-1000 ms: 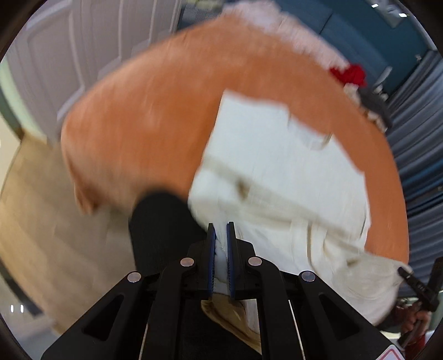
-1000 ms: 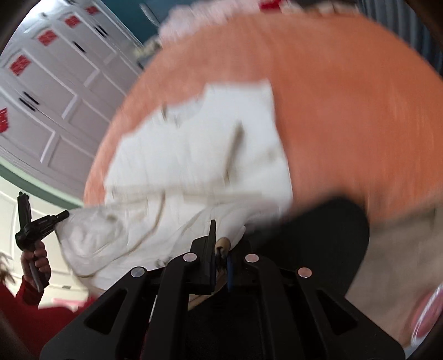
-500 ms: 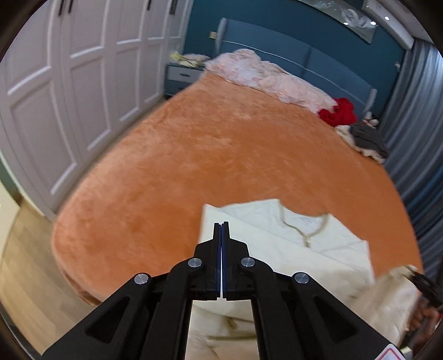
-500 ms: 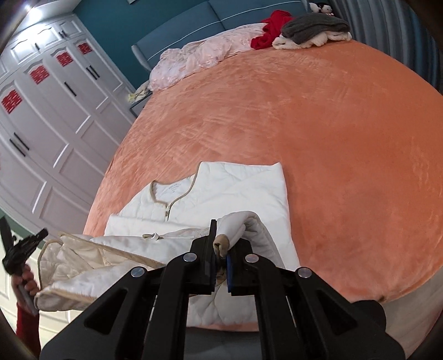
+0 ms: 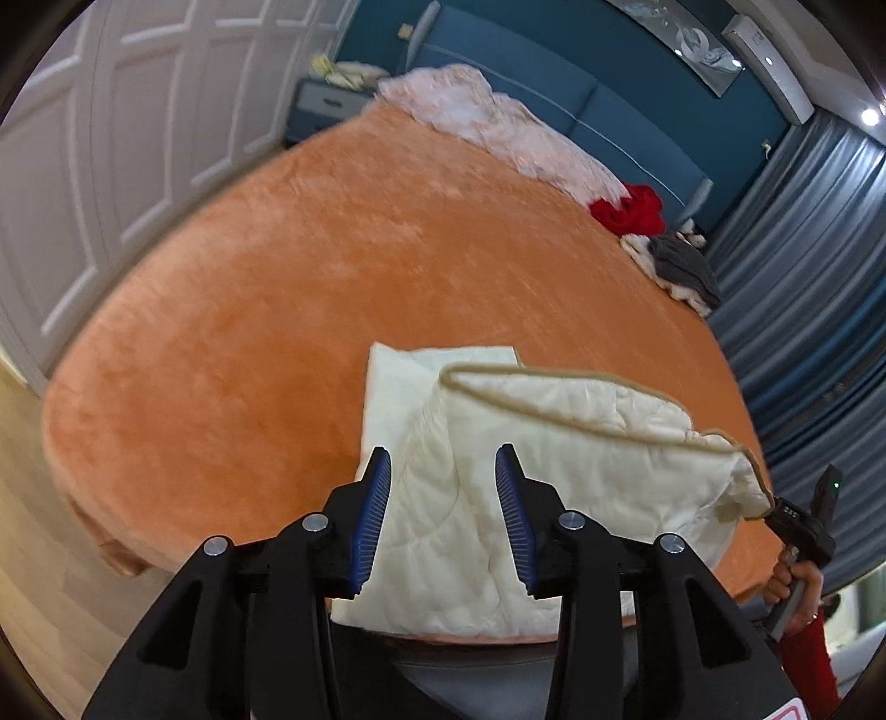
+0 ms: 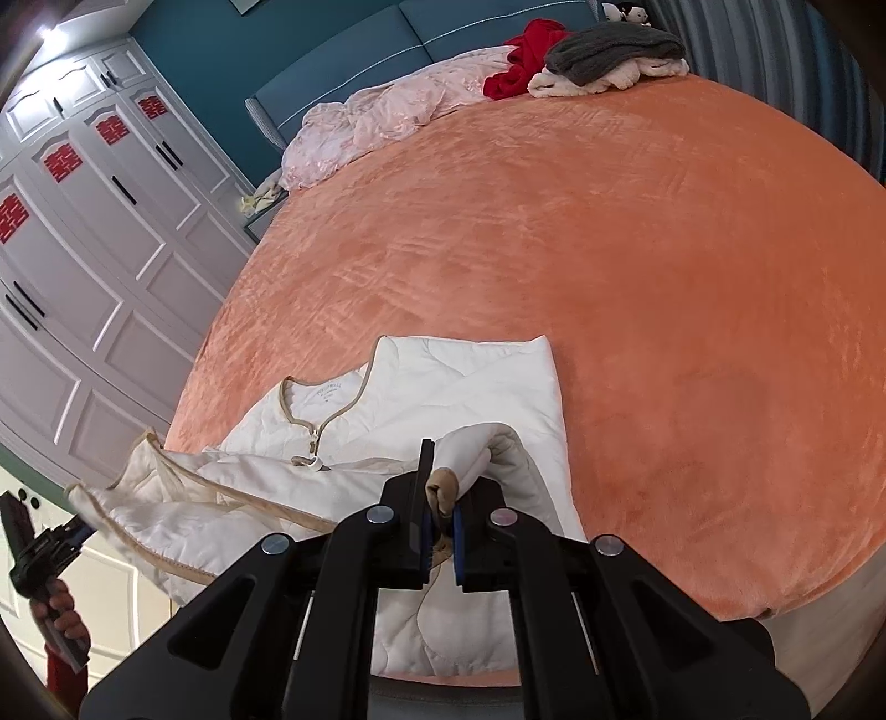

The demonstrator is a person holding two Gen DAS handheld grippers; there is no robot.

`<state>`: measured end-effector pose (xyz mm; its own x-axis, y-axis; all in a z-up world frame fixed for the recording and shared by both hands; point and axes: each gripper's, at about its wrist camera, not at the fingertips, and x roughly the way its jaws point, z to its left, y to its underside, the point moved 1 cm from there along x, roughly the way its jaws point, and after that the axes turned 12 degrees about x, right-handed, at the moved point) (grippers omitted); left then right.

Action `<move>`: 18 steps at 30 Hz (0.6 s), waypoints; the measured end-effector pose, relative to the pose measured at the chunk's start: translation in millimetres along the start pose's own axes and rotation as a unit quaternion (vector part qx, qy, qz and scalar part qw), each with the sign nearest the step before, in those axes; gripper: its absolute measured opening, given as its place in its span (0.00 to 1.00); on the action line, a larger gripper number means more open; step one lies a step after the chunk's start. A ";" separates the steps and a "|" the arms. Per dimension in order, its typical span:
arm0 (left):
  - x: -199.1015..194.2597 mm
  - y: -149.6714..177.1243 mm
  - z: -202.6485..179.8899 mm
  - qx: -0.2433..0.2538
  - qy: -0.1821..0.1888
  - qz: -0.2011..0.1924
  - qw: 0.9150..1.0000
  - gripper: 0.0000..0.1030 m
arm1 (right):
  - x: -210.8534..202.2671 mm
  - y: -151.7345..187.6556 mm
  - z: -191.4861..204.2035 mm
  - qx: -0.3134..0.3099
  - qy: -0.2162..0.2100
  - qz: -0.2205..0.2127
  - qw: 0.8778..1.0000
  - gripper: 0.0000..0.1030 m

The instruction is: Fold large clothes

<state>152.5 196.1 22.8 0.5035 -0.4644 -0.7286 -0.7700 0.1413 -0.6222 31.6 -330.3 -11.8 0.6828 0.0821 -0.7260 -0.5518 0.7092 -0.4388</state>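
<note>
A cream quilted jacket [image 6: 454,387] with tan trim lies partly folded at the near edge of the orange bed [image 6: 637,249]. My right gripper [image 6: 437,509] is shut on a tan-edged corner of the jacket and holds that part lifted. In the left wrist view the jacket [image 5: 554,443] hangs raised toward the right, where the right gripper [image 5: 775,509] pinches its corner. My left gripper [image 5: 443,487] is open and empty, its blue pads on either side of the fabric below. It shows in the right wrist view [image 6: 83,531] at the far left by the hem.
A pink quilt [image 6: 387,122], a red garment [image 6: 526,55] and grey and cream clothes [image 6: 609,50] lie at the bed's far end by the blue headboard [image 5: 554,77]. White wardrobes [image 6: 83,249] stand left, grey curtains [image 5: 803,288] right. Wooden floor [image 5: 33,526] lies below.
My left gripper has opened and let go of the jacket; it was shut half a second ago. The right gripper still holds its corner, and the lifted half has come further over the collar.
</note>
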 end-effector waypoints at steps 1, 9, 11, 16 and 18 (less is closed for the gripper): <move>6.4 -1.3 2.9 0.003 0.005 -0.001 1.000 0.36 | -1.0 1.4 0.0 -0.001 0.001 0.000 1.000 0.04; 58.1 -21.2 13.2 0.023 0.107 0.017 0.994 0.36 | -8.6 2.7 -0.6 0.001 0.004 -0.002 1.000 0.04; 65.6 -24.0 12.0 0.035 0.115 0.023 0.993 0.36 | -10.0 2.3 -0.8 0.002 0.005 -0.003 1.000 0.04; 91.7 -24.2 19.9 0.033 0.131 0.055 0.989 0.36 | -10.4 1.2 0.9 0.004 0.008 -0.002 1.000 0.04; 93.8 -25.5 28.1 0.024 0.117 0.052 0.992 0.36 | -10.8 1.5 0.9 0.004 0.008 -0.002 1.000 0.04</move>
<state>230.4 173.5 -37.8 0.3140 -0.6339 -0.7068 -0.7902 0.2381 -0.5647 23.8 -329.5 -4.2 0.6774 0.0684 -0.7324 -0.5457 0.7145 -0.4379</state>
